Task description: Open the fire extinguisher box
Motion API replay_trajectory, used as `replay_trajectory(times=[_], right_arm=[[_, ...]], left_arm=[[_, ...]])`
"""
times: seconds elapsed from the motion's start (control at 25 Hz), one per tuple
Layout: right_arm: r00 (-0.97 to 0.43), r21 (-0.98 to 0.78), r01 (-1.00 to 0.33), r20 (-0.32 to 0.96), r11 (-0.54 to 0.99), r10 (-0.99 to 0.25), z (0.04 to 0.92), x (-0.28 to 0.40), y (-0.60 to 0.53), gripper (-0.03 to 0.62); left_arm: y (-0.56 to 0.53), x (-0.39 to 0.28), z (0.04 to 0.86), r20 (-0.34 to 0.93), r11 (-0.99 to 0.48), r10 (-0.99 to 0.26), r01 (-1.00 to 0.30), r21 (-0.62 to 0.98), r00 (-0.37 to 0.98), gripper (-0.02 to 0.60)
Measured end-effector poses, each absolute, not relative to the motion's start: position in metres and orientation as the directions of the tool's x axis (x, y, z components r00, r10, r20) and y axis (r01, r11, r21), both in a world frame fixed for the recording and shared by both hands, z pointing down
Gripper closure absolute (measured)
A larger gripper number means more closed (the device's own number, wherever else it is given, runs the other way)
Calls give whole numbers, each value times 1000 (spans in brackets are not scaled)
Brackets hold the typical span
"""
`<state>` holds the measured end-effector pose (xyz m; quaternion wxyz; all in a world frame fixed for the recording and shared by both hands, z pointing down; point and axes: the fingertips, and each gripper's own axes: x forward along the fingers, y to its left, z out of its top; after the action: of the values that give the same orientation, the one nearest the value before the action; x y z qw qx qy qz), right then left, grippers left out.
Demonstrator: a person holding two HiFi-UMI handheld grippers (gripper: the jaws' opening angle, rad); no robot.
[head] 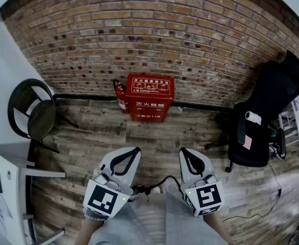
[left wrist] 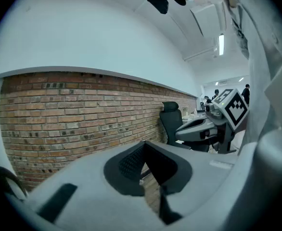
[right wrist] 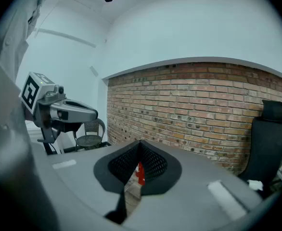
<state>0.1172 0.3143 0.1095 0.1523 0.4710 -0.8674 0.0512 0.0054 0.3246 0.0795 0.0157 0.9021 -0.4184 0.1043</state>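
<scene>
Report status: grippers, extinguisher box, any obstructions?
Both jaws shut, empty: left gripper, right gripper, short of box. Red fire extinguisher box closed at brick wall, extinguisher beside it. Right: office chair; left: round chair; neither in path.

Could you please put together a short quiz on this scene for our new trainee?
1. True or false: the fire extinguisher box stands closed on the floor against the brick wall.
2. What stands right beside the box, at its left in the head view? A) a red extinguisher B) a bucket C) a ladder
3. Fill in: neither the left claw nor the right claw touches the box; the right claw's jaws are ___.
Key: 1 true; 2 A; 3 shut.
</scene>
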Motion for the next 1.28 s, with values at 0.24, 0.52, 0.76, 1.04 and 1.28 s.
replay_trajectory(times=[0.24,0.52,0.76,1.04,1.28], right_arm=[[-507,51,-835,318,549,-801,112,117,316,586],[-508,47,-834,322,550,-799,113,113,320,586],[-507,52,-833,328,551,-797,113,111,324,586],[-515,67,-821,344,567,-785,115,104,334,586],[-488,72,-840,337,539,-805,114,97,339,586]], left_arm=[[326,5,80,206,-650,-750,-758,-53,629,584],[328,5,83,210,-659,-741,-750,-50,638,584],[330,5,83,205,-668,-734,-743,-48,647,584],[336,2,81,202,-675,-728,-737,-45,655,584],[342,-4,78,185,-690,-718,-721,-62,671,584]])
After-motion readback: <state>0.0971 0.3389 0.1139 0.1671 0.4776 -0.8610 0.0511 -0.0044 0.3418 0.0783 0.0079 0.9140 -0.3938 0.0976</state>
